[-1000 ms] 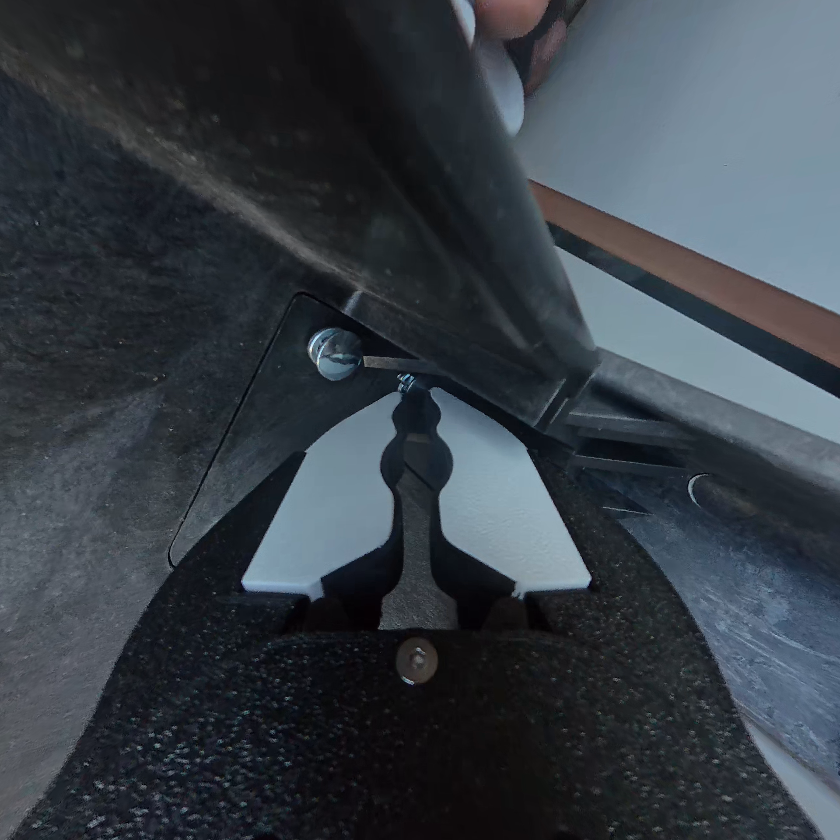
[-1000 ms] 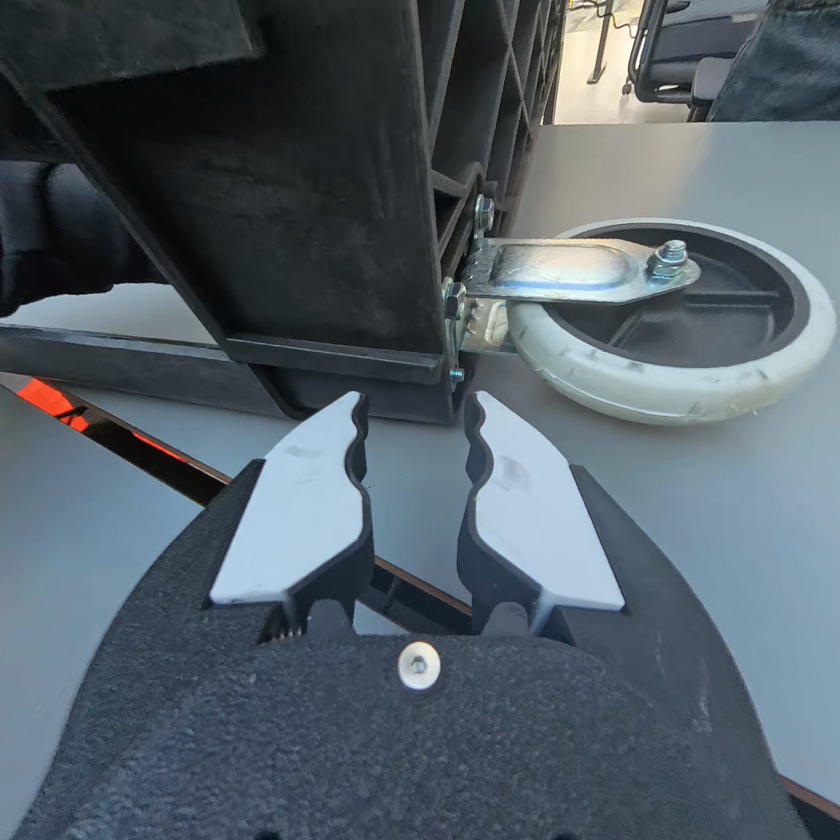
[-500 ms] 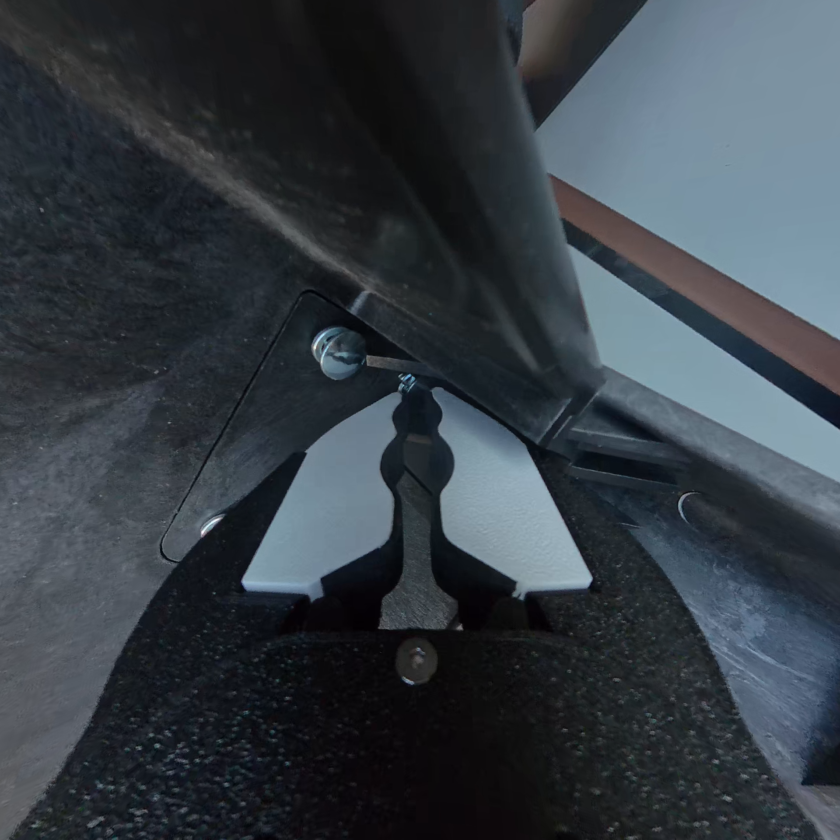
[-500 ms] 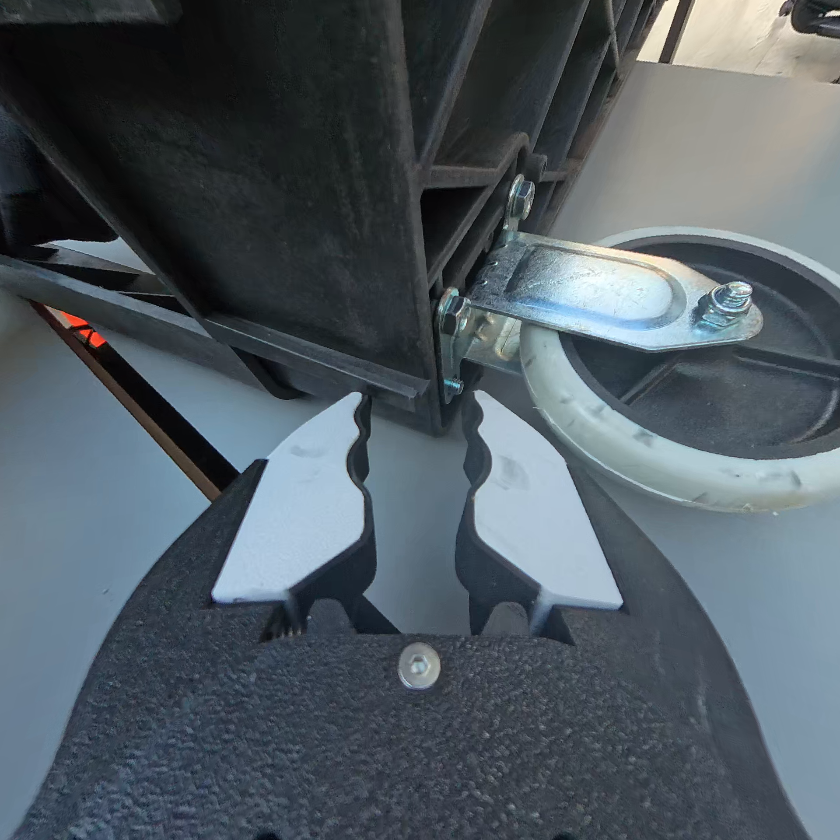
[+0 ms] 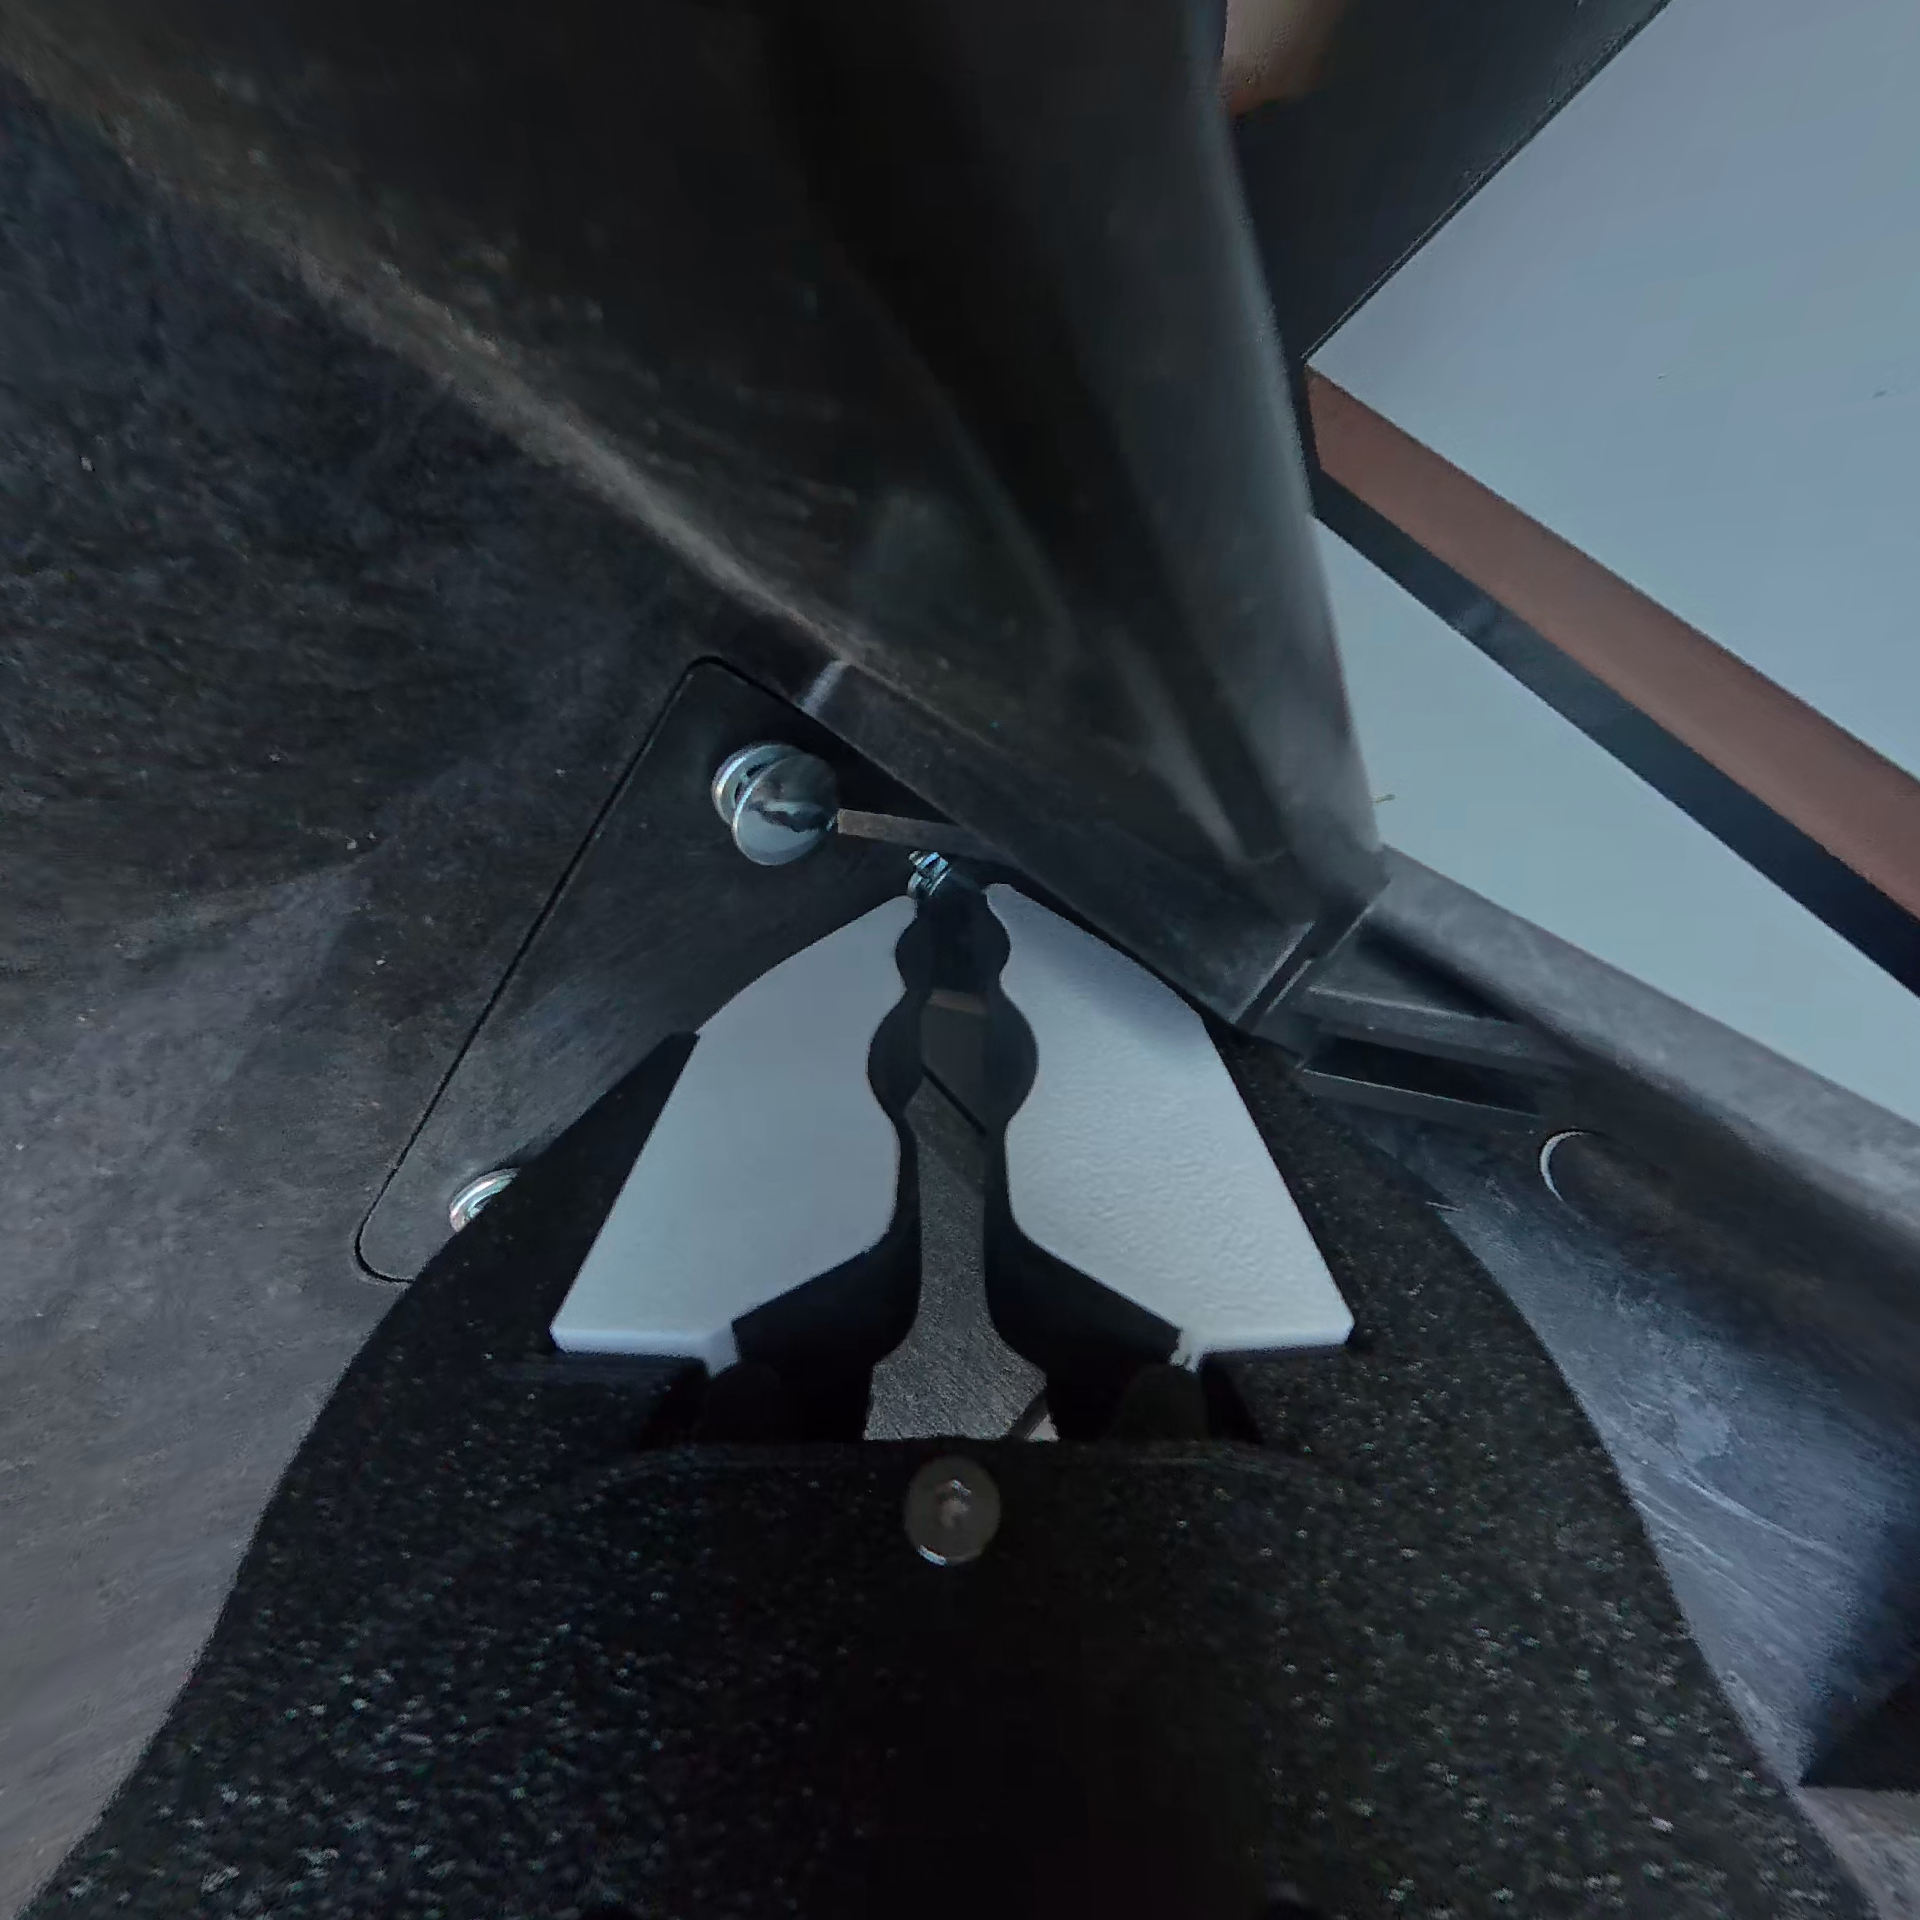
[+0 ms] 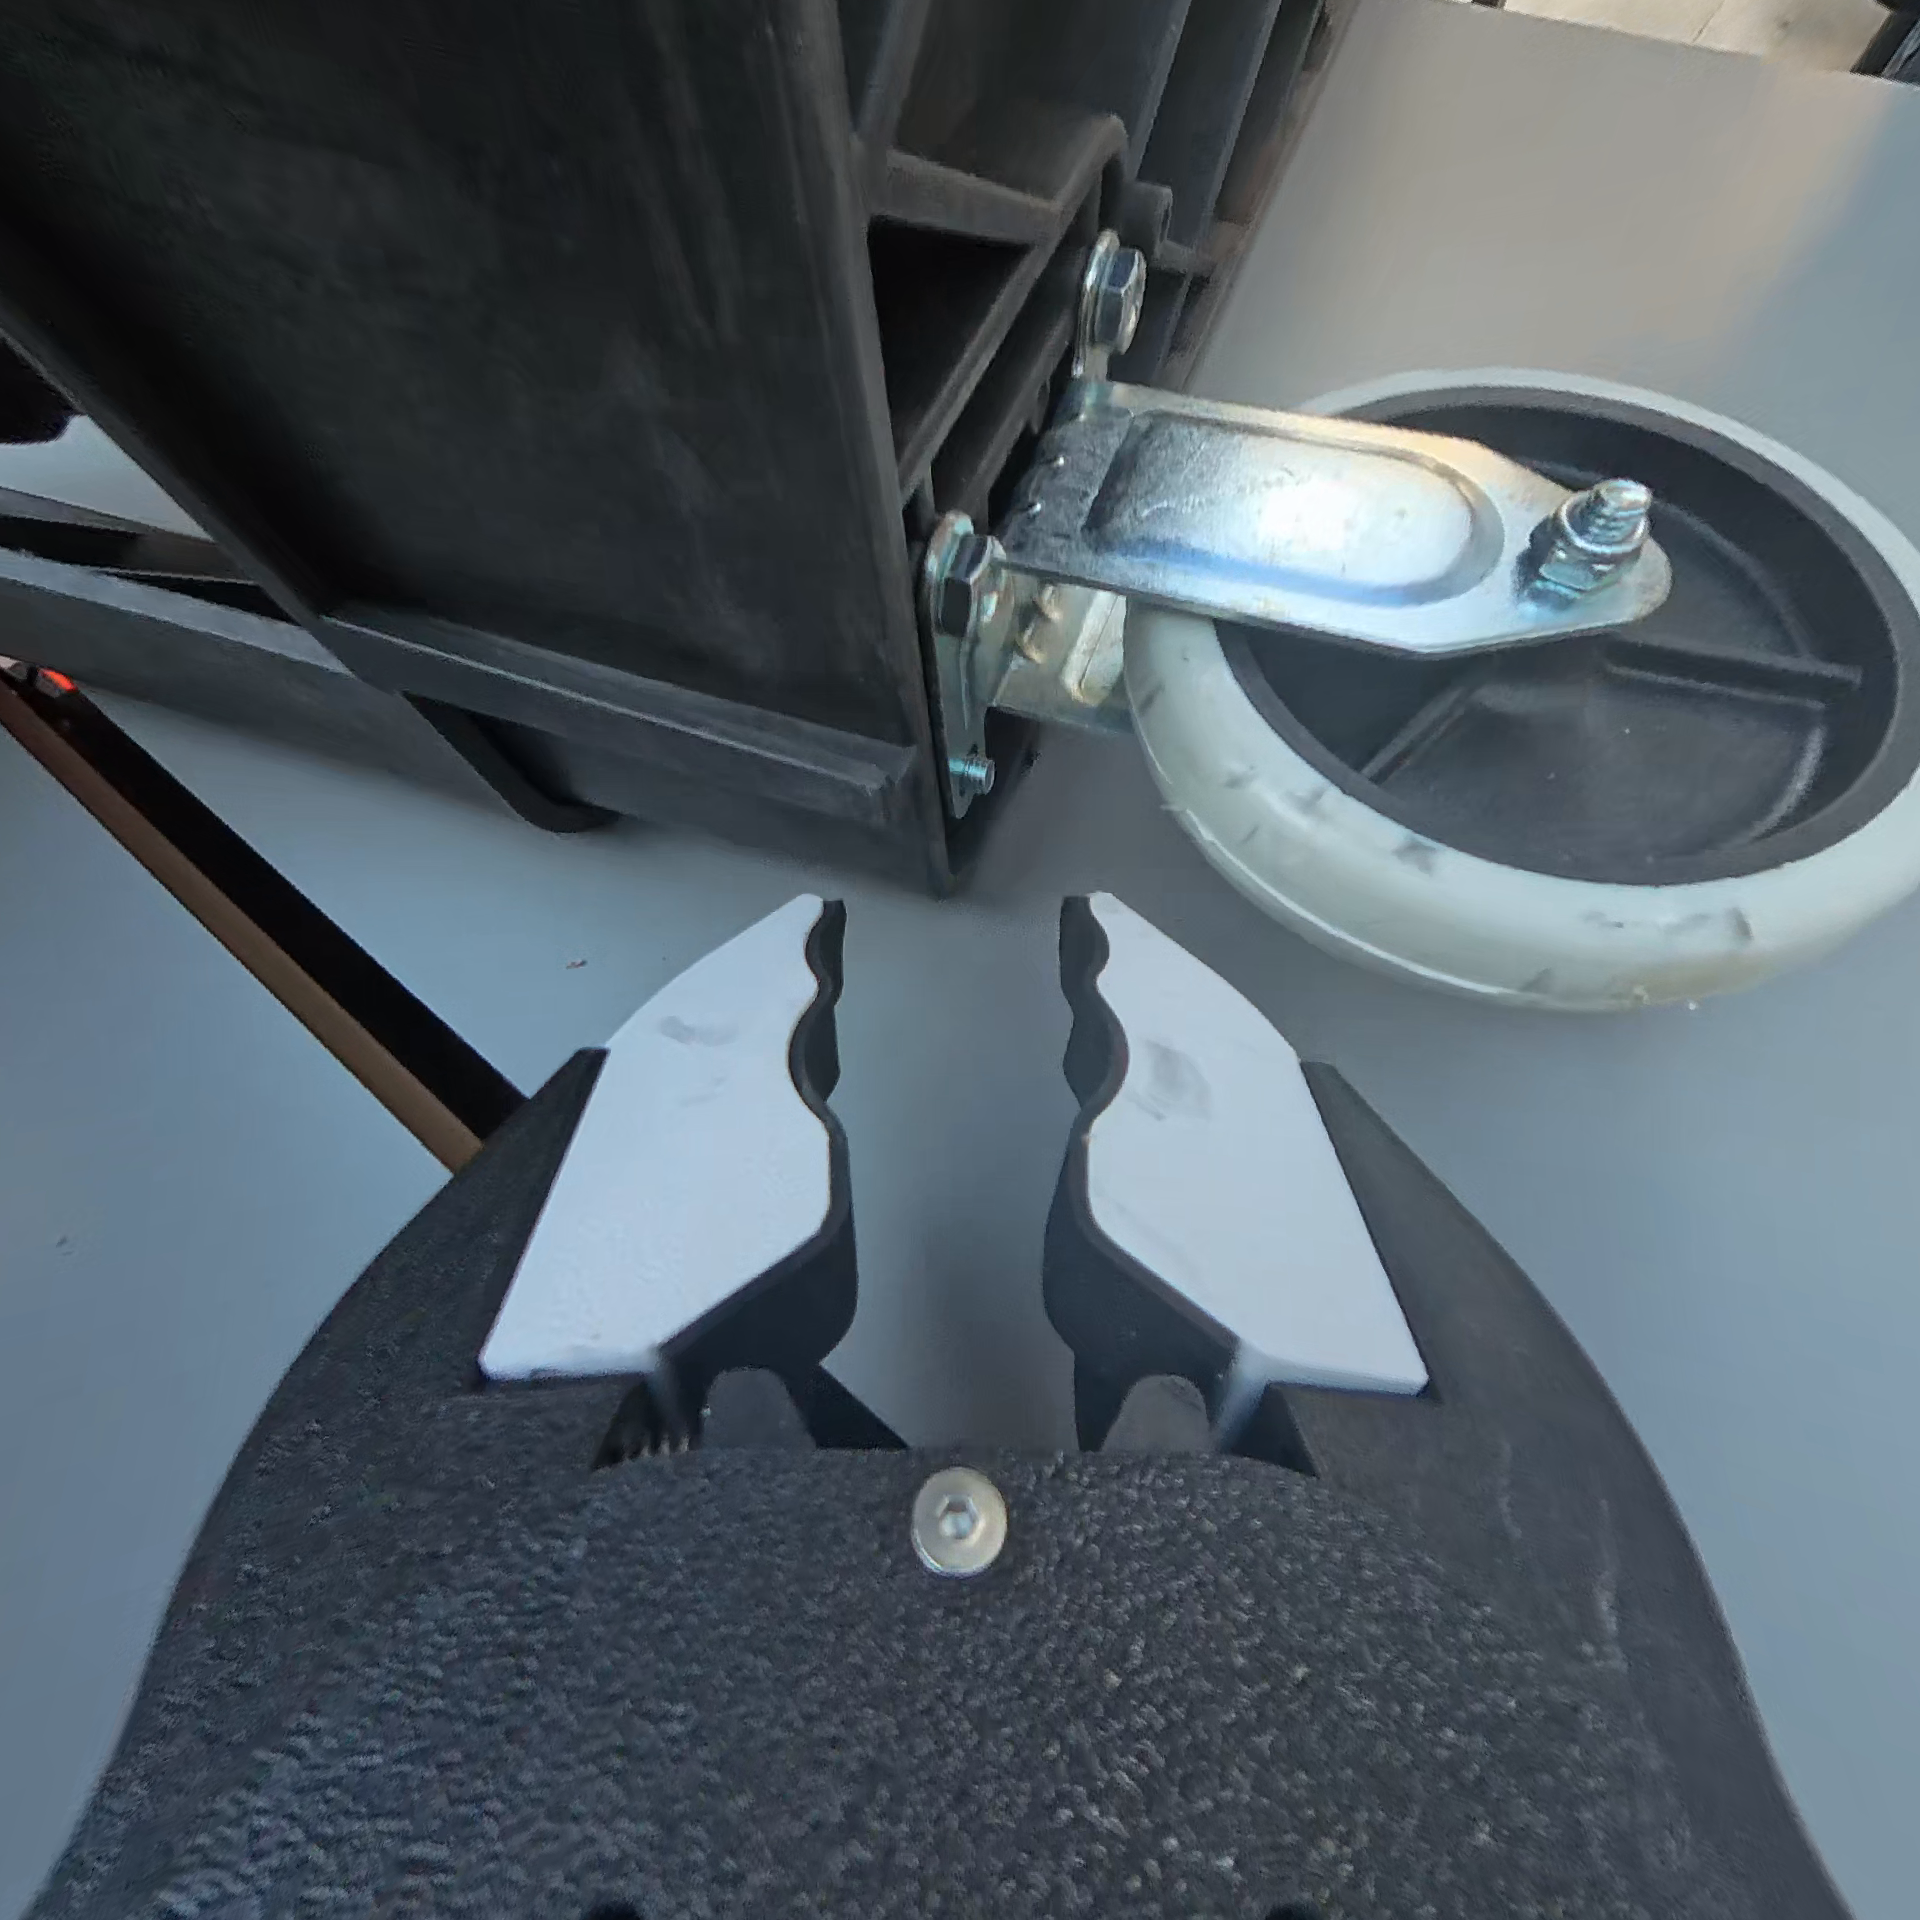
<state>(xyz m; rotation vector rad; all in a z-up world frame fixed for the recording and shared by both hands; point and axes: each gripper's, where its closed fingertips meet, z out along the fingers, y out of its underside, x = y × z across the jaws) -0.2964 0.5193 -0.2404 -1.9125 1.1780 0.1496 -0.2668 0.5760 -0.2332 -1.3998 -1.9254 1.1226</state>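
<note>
1. The left gripper (image 5: 940, 904) pinches a small bolt (image 5: 928, 871) at a black plate (image 5: 623, 935) on a cart's underside, beside a larger screw (image 5: 774, 802)
2. The right gripper (image 6: 951, 914) hangs wide open and bare just before the black cart (image 6: 520, 416) corner, near its grey caster wheel (image 6: 1455, 894) on the grey table (image 6: 1558, 1195)

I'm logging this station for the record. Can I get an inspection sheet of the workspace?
Surface: grey table.
Things: black cart on its side; caster bolted at its corner by a metal bracket; screw in a black plate.
Clutter: nothing seen.
Grippers: left gripper closed on a thin dark strip beside the screw; right gripper open, empty, just short of the cart corner.
Cables: nothing seen.
Surroundings: seam between tabletops.
</note>
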